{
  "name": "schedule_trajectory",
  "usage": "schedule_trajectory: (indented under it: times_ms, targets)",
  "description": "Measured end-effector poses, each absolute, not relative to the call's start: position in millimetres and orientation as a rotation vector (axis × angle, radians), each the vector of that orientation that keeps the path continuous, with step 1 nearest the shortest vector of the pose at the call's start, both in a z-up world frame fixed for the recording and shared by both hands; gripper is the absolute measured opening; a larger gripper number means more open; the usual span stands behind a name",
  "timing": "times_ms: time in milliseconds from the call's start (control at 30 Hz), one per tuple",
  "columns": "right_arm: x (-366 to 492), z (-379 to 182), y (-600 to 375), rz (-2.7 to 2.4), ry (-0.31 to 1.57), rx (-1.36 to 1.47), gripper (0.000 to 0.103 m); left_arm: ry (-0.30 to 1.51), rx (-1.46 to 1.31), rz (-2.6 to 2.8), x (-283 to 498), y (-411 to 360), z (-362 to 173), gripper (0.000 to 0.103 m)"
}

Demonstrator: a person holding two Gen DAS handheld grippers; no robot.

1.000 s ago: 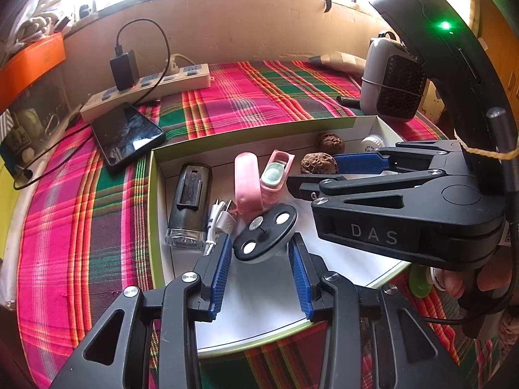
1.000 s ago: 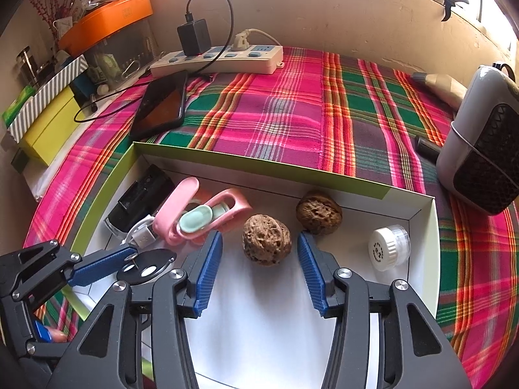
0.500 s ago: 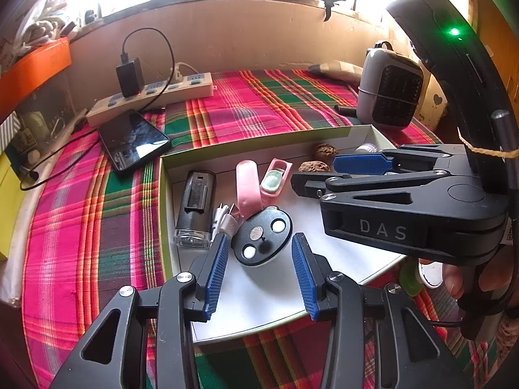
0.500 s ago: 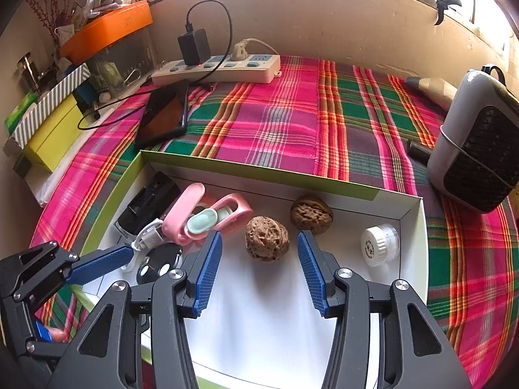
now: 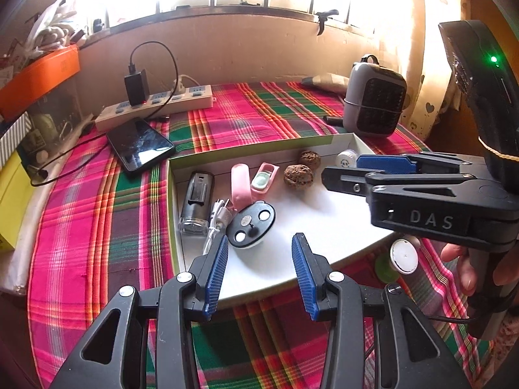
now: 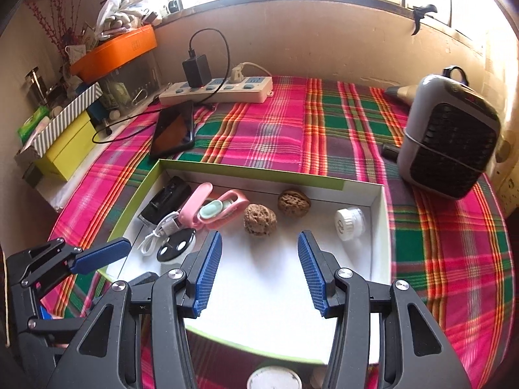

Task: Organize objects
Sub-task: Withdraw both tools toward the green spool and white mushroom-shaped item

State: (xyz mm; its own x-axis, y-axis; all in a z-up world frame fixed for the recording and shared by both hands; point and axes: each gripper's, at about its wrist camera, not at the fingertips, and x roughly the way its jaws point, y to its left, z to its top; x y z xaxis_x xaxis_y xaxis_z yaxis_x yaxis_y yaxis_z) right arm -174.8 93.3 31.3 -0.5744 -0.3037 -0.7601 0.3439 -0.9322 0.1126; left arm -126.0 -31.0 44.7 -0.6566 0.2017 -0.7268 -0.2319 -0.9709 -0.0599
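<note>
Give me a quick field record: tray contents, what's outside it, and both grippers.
tray: white, green-rimmed, on plaid cloth
contents: two walnuts, white cap, pink case, black round device, white cable, black lighter-like item
outside: phone, power strip, heater
left gripper: open, empty
right gripper: open, empty

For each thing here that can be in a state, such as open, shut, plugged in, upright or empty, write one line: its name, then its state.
Left gripper: jaws open, empty.
Right gripper: jaws open, empty.
Pink case: lid open, lying in the box.
Box: open, no lid on.
Black charger: plugged into the power strip.
Phone: screen dark.
</note>
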Motion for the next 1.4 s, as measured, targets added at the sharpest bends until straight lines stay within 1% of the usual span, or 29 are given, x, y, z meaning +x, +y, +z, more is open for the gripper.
schedule_trajectory:
  times_ms: [333,600,700,867,1400]
  targets:
    - [-140,40,118,-2.576,0.014,1.143,0.050,0.015,-1.122,2.639,-101,-25,49,0.039]
    - [-108,38,153,-2.663,-0.045,1.131,0.050,0.016,-1.092,2.549,-89,-3,47,0.039]
    - [-99,36,163,-2.698,-0.020,1.137,0.050,0.017,-1.091,2.518,-86,7,44,0.039]
    - [-91,31,176,-2.717,-0.028,1.157,0.050,0.002,-1.095,2.488,-84,17,42,0.039]
    - [-79,15,203,-2.739,-0.086,1.203,0.050,0.045,-1.120,2.443,-94,56,32,0.039]
